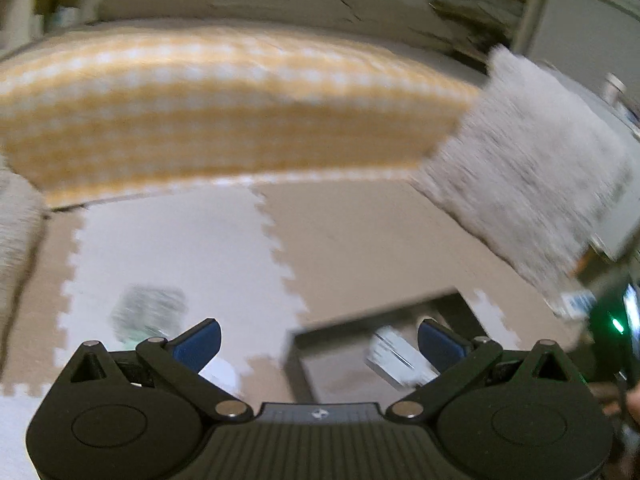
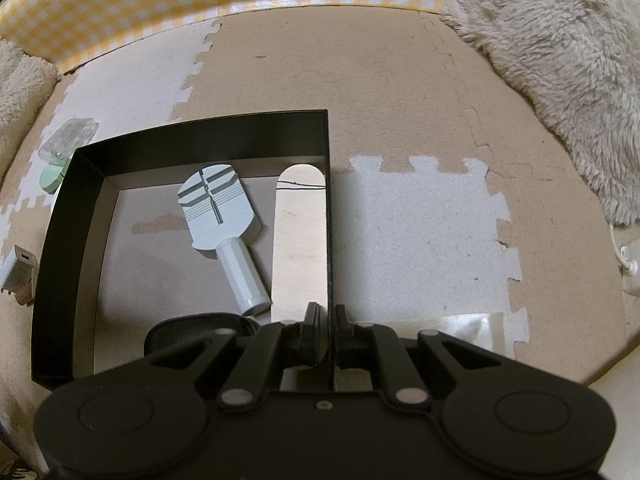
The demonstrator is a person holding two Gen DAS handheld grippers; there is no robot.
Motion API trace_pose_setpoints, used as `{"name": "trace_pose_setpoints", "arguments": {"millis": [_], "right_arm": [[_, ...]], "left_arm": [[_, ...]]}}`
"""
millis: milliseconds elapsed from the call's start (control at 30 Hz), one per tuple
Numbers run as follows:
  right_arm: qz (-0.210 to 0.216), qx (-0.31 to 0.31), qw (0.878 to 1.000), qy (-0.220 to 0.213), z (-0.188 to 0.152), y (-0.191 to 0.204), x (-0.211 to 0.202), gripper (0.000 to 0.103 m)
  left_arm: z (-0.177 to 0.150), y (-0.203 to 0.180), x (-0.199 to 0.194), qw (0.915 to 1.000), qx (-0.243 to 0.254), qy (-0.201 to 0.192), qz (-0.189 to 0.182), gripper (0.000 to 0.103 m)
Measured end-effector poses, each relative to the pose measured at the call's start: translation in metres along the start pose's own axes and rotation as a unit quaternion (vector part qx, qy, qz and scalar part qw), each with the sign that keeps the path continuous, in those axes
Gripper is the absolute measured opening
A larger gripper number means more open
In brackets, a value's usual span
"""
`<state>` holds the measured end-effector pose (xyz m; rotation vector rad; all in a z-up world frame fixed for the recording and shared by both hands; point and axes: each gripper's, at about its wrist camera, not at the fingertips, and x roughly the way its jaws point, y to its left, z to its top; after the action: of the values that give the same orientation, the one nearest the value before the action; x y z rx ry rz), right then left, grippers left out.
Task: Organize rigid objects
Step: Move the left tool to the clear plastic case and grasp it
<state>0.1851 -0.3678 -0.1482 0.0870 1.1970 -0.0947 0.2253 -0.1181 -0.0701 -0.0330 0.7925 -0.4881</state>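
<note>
A black box (image 2: pixel 200 128) sits on the foam floor mat. A grey plastic tool (image 2: pixel 218 208) and a flat wooden stick (image 2: pixel 298 240) lie inside it. My right gripper (image 2: pixel 328 316) points steeply down and is shut on the box's right wall, which runs between its fingers. In the blurred left wrist view, my left gripper (image 1: pixel 320 340) is open above the mat with nothing between its blue pads (image 1: pixel 200 344). The box (image 1: pixel 380 312) and the tool (image 1: pixel 396 356) lie just beyond its right finger. A clear case (image 2: pixel 68 138) and a green piece (image 2: pixel 52 176) lie outside the box's left corner.
A yellow checked cushion (image 2: pixel 200 0) borders the far side, and a fluffy blanket (image 2: pixel 560 60) lies on the right. Left of the box is a white charger (image 2: pixel 18 276). A white plug with a cord (image 2: pixel 632 268) is at the right edge, and clear plastic (image 2: pixel 460 328) lies near the right gripper.
</note>
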Motion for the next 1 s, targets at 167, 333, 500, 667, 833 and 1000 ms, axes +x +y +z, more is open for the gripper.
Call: {"name": "trace_pose_setpoints", "arguments": {"millis": [167, 333, 500, 667, 833, 1000], "right_arm": [[0.003, 0.004, 1.000, 0.000, 0.000, -0.002, 0.000, 0.008], [0.008, 0.008, 1.000, -0.001, 0.000, -0.004, 0.000, 0.008], [0.009, 0.007, 1.000, 0.000, 0.000, -0.004, 0.001, 0.008], [0.005, 0.004, 1.000, 0.001, 0.001, -0.002, 0.001, 0.008], [0.007, 0.004, 1.000, 0.001, 0.001, -0.003, 0.001, 0.008], [0.006, 0.001, 1.000, 0.002, 0.001, -0.002, 0.001, 0.008]], "left_arm": [[0.011, 0.030, 0.004, 0.9987, -0.002, -0.024, 0.044, 0.103], [0.016, 0.055, 0.015, 0.9975, 0.016, -0.027, 0.064, 0.103], [0.014, 0.082, 0.036, 0.9967, 0.019, -0.025, 0.075, 0.103], [0.006, 0.106, 0.061, 0.9962, 0.033, -0.005, 0.081, 0.103], [-0.001, 0.124, 0.086, 0.9960, 0.041, 0.020, 0.077, 0.103], [-0.004, 0.136, 0.109, 0.9940, 0.058, 0.045, 0.080, 0.103]]}}
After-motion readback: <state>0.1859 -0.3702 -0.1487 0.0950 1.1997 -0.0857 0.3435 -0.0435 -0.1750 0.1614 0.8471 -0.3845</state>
